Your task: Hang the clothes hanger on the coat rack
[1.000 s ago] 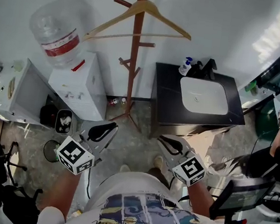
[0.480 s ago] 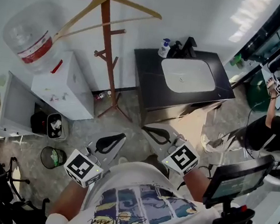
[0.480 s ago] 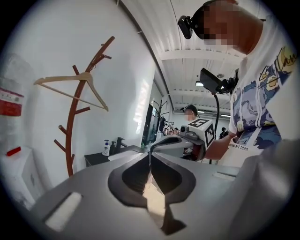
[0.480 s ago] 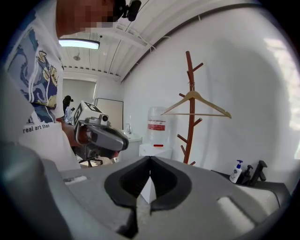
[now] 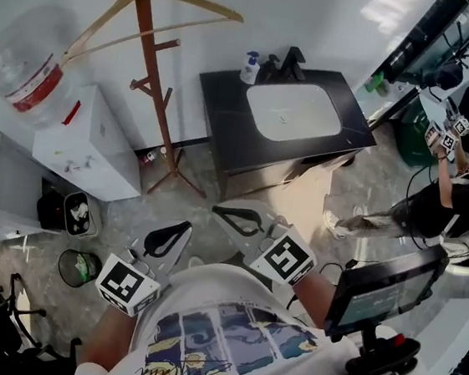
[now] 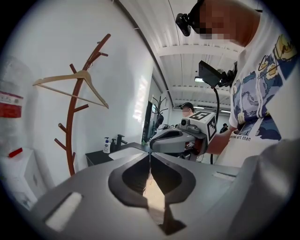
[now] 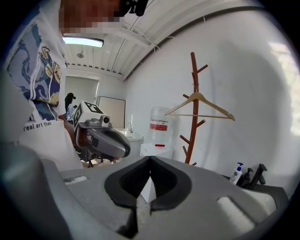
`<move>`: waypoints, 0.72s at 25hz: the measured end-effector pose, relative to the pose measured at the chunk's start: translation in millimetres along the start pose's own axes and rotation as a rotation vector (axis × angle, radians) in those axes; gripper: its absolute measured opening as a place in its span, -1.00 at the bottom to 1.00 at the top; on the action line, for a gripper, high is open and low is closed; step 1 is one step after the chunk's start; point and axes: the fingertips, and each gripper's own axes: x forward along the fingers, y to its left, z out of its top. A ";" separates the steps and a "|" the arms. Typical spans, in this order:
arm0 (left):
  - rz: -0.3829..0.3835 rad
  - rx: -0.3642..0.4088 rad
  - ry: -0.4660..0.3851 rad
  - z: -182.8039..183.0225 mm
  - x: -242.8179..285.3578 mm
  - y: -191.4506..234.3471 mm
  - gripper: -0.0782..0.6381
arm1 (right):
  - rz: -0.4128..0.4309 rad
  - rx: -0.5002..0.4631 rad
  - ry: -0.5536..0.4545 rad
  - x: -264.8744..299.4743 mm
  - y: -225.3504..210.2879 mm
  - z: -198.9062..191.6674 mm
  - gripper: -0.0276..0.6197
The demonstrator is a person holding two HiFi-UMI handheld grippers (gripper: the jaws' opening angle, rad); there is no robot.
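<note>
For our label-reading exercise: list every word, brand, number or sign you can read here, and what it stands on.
"real art than": on the person's T-shirt, read in the right gripper view.
Cursive line at the T-shirt's hem, head view: too blurred to read.
Red label on the water bottle: too blurred to read.
Label on the soap bottle: too small to read.

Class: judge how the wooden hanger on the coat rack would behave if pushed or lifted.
The hanger is probably stiff and light: thin wooden bars. Hanging freely from the coat rack, it would likely swing if pushed. Its smooth arms might slip when gripped.
</note>
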 end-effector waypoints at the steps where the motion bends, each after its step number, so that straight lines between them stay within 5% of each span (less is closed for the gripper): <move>1: 0.004 0.000 -0.001 0.3 -0.8 0.7 -0.75 | 0.002 -0.001 -0.001 1.1 0.9 0.4 -0.91; 18: 0.039 0.009 0.014 2.4 -6.4 2.6 -0.75 | 0.019 -0.012 0.002 1.1 8.1 1.0 -0.91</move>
